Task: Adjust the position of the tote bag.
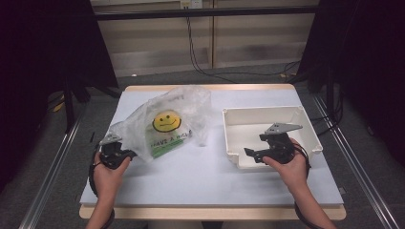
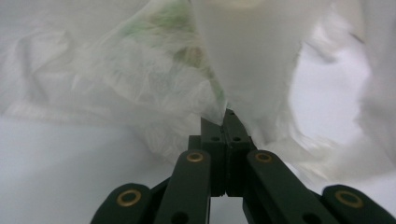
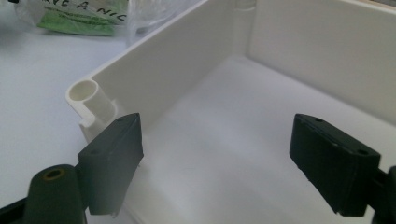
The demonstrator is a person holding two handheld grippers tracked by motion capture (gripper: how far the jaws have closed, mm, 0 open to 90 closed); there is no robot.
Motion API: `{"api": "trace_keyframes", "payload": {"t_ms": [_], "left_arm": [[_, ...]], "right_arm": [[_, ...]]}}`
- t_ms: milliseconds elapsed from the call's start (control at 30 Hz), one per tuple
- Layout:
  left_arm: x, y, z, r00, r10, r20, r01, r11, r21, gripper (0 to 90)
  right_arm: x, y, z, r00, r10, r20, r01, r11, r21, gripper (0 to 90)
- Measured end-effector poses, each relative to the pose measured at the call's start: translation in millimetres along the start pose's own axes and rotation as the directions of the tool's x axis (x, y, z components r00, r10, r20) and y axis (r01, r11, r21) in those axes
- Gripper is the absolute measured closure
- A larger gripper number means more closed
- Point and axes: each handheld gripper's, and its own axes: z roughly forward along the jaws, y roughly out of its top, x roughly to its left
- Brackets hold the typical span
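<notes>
— Where did the plastic bag (image 1: 165,121) lie?
— On the left half of the counter (image 1: 200,176), crumpled and see-through, with a yellow smiley face and green print facing up. The white tray (image 1: 310,136) sat apart from it on the right.
— And the left claw (image 1: 128,153)?
— It was at the bag's near-left corner. In the left gripper view its jaws were pressed together, with a fold of the thin plastic (image 2: 205,100) pinched at their tips.
— What about the right claw (image 3: 217,163)?
— Its jaws stood wide apart and held nothing. They hung over the tray's near-left corner (image 3: 91,95), above the bare tray floor.
</notes>
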Motion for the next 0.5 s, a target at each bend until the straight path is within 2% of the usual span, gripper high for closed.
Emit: {"api": "trace_keyframes", "payload": {"t_ms": [133,500], "left_arm": [[10.1,-2.3,-6.0,0.9999,0.003,-0.011,-0.003,1.0000,-0.006,90.0],[7.8,-3.2,-5.6,0.9994,0.034,-0.011,-0.034,0.9994,-0.001,89.4]], "right_arm": [[3.6,5.7,1.5,0.9998,-0.001,-0.018,0.000,1.000,-0.015,20.0],[16.8,30.3,16.4,0.9976,-0.027,-0.063,0.026,0.999,-0.021,28.6]]}}
